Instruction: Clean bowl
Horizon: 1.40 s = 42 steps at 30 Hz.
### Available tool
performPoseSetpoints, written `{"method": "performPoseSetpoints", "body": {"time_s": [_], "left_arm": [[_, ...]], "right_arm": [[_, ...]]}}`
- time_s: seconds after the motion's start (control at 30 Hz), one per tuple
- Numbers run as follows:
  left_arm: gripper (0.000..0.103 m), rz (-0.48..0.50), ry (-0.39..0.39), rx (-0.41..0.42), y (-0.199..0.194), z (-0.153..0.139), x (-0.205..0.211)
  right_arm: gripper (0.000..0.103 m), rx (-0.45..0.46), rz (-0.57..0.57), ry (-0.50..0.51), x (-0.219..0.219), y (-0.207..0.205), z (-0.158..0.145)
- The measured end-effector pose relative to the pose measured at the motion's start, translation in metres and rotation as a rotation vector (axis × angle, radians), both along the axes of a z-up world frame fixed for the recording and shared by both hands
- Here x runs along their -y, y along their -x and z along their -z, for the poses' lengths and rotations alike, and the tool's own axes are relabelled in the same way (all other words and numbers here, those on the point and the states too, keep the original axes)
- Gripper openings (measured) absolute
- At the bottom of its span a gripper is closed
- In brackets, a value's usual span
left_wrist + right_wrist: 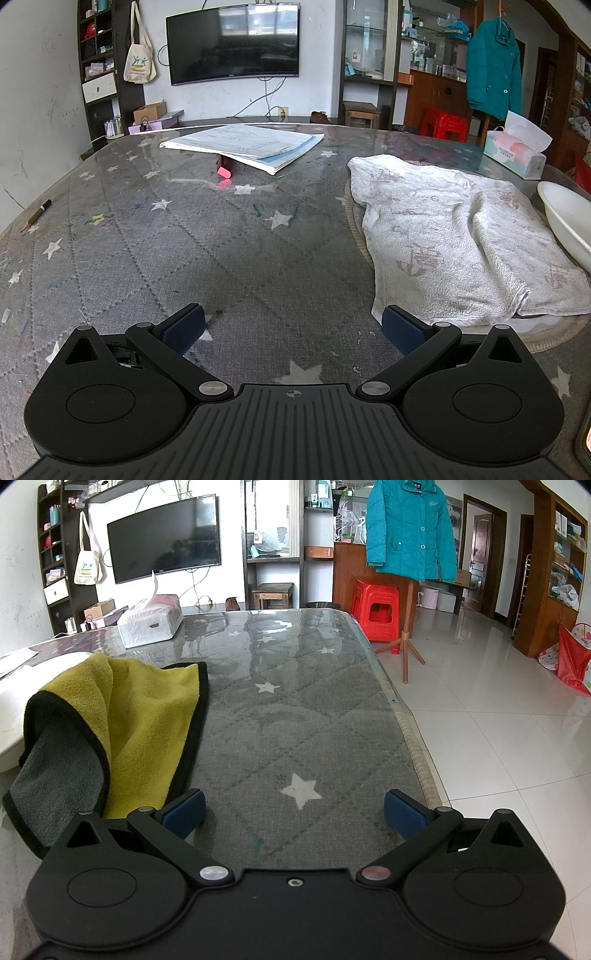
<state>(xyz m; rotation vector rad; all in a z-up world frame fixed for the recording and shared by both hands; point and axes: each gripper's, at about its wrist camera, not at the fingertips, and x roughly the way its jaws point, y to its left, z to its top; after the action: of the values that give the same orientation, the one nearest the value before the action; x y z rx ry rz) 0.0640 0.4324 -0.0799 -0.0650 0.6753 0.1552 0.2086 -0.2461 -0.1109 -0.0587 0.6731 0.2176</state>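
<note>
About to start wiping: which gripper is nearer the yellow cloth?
Right. The right gripper sits just beside the yellow cloth, which lies at its left finger; the left gripper has no yellow cloth in view.

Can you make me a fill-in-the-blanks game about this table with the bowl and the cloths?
1. The cloth draped over the white bowl is grey and ____.
2. Both tongs, left and right, are ____.
3. The white towel lies ____ on the table.

Missing words: yellow; open; flat

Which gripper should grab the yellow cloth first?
Right gripper, probably: open and empty, with the yellow cloth just beside its left finger, draped over the bowl. Left gripper faces the white towel.
</note>
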Motion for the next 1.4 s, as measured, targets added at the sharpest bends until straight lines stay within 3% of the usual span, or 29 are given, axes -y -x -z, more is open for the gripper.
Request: {"method": "performPoseSetpoints", "body": {"time_s": [0.23, 0.7, 1.13, 1.4], "left_arm": [[0.103, -0.010, -0.010, -0.003, 0.000, -0.001, 0.002], [0.103, -0.165, -0.022, -0.009, 0.009, -0.005, 0.021], [0.103, -0.253, -0.048, -0.037, 0.036, -0.013, 0.059], [0.103, -0.266, -0.119, -0.058, 0.058, -0.023, 0.098]], "right_arm": [[0.103, 0.000, 0.000, 0.000, 0.000, 0.000, 0.000], [0.103, 0.000, 0.000, 0.000, 0.000, 0.000, 0.000], [0.103, 0.000, 0.000, 0.002, 0.000, 0.000, 0.000], [0.103, 0.002, 0.000, 0.002, -0.002, -0.001, 0.001]]}}
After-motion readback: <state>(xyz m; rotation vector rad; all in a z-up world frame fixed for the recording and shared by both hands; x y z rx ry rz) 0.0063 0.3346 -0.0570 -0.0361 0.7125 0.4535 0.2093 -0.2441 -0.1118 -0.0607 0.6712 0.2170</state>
